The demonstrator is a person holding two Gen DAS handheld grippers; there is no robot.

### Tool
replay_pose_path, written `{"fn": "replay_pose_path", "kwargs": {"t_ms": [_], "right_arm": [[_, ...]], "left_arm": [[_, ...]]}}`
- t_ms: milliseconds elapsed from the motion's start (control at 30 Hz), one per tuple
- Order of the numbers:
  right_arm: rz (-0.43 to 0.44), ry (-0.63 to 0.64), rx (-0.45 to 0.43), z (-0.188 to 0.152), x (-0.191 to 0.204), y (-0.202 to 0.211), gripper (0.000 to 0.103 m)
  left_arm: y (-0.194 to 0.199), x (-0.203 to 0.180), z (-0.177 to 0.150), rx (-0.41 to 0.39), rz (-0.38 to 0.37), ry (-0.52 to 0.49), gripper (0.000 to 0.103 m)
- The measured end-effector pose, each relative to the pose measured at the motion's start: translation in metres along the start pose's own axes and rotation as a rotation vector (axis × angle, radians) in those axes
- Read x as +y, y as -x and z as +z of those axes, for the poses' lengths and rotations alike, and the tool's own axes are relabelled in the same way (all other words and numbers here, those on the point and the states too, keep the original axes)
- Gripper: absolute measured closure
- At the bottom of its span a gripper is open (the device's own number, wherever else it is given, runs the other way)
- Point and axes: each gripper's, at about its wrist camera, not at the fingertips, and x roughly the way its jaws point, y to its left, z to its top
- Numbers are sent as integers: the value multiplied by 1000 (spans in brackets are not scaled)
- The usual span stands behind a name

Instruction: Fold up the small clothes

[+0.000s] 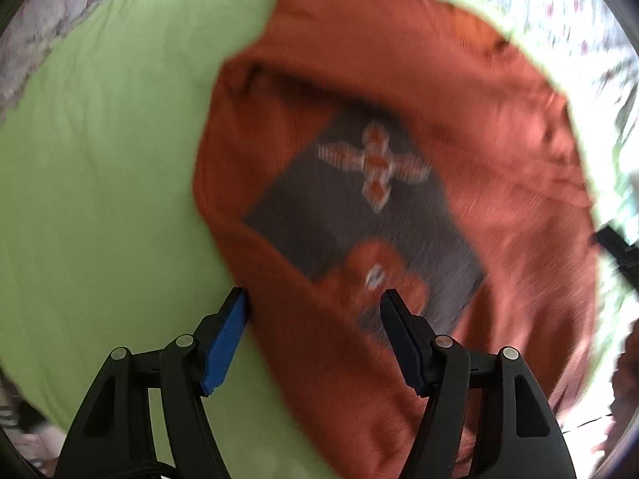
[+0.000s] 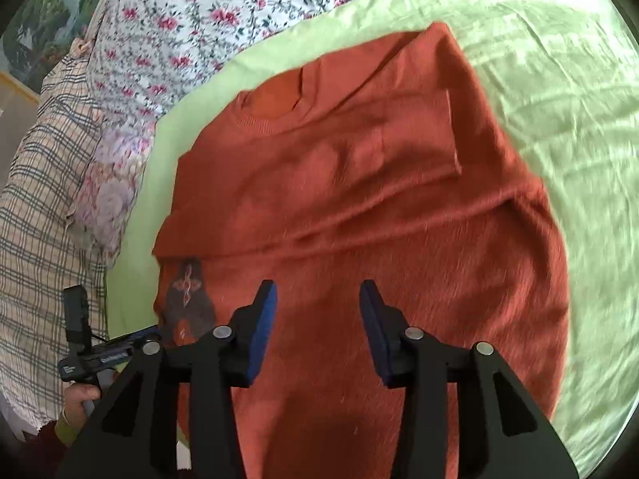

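Note:
A rust-orange T-shirt (image 2: 359, 219) lies on a light green cloth (image 2: 559, 80), one sleeve folded in over the body. Its grey printed patch (image 1: 339, 215) with a white and orange cross shows in the left wrist view; there the shirt (image 1: 459, 127) is blurred. My left gripper (image 1: 315, 299) is open and empty, hovering over the shirt's edge near the print. My right gripper (image 2: 317, 293) is open and empty above the shirt's lower body. The left gripper's handle (image 2: 84, 343) shows at the lower left of the right wrist view.
The green cloth (image 1: 100, 159) lies on a floral bedsheet (image 2: 191, 12). A checked fabric (image 2: 36, 207) and a flowered pillow (image 2: 108, 183) lie left of the cloth. A dark strap (image 1: 619, 251) shows at the right edge of the left wrist view.

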Motion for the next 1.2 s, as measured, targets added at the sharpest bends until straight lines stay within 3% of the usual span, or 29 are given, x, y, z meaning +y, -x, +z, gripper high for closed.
{"fn": "replay_pose_path", "kwargs": {"t_ms": [67,167,333,400,533,633,667,867,900,1133,1200], "right_arm": [[2,-2,3,-9,2,3,58],[5,-11,3,-24,0,11,58],[-22,-19,-21,-47,-11,40,53],[-47,-34,-31,-59,-22,55,52],[-96,-85,-41,-80,-45,76,51],[-126,-127,-40,-95,-62,87,51],[-135,-137,-37,-100,-66,89,51],[-161,-157,-17,-121,-78,93,51],[-165,-154,-16,-123,-78,94,51],[-170,-137,4,-137,-76,95,51],[-168,-129,11,-140,-74,94,51]], "left_arm": [[-4,-9,-11,1,69,-62,34],[3,-8,-20,-3,101,-107,40],[18,36,-46,19,66,-90,56],[23,59,-56,16,39,-57,58],[39,96,-71,4,-195,47,53],[46,102,-79,-2,-364,113,29],[45,99,-80,10,-389,127,23],[37,69,-86,77,-513,147,23],[39,64,-85,78,-510,130,23],[14,17,-67,160,-301,91,23],[14,13,-67,162,-250,51,33]]}}
